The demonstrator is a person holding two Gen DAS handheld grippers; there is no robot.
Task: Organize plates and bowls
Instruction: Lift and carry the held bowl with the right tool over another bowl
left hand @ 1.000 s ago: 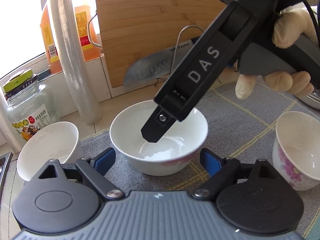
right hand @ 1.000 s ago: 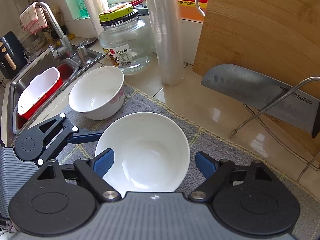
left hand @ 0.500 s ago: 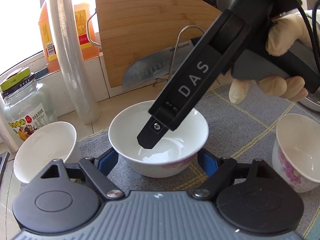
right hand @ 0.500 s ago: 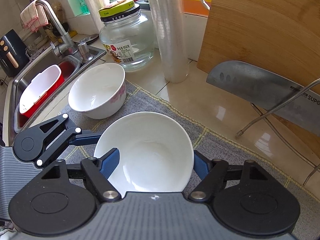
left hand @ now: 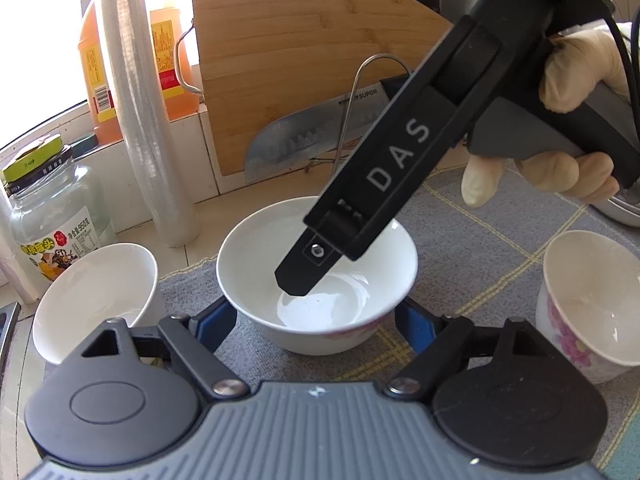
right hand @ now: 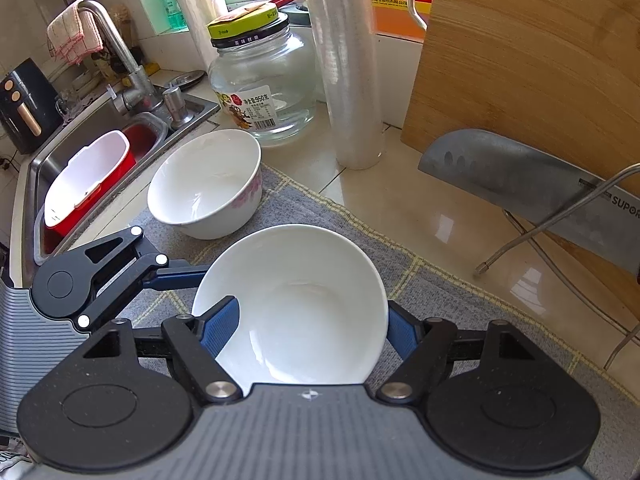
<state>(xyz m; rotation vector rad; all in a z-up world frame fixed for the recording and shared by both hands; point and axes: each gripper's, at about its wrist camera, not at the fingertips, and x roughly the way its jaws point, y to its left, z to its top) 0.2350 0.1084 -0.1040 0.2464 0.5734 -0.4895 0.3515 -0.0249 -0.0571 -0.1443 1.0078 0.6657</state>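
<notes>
Middle bowl: sits on the grey mat. Left gripper pads press its outer sides; right gripper pinches its wall, one pad inside, one outside. Lift level and together toward the bowl at ten o'clock.

bowl: white, pink flowers | mat: grey, yellow checks | board: tan wood | tub: red
</notes>
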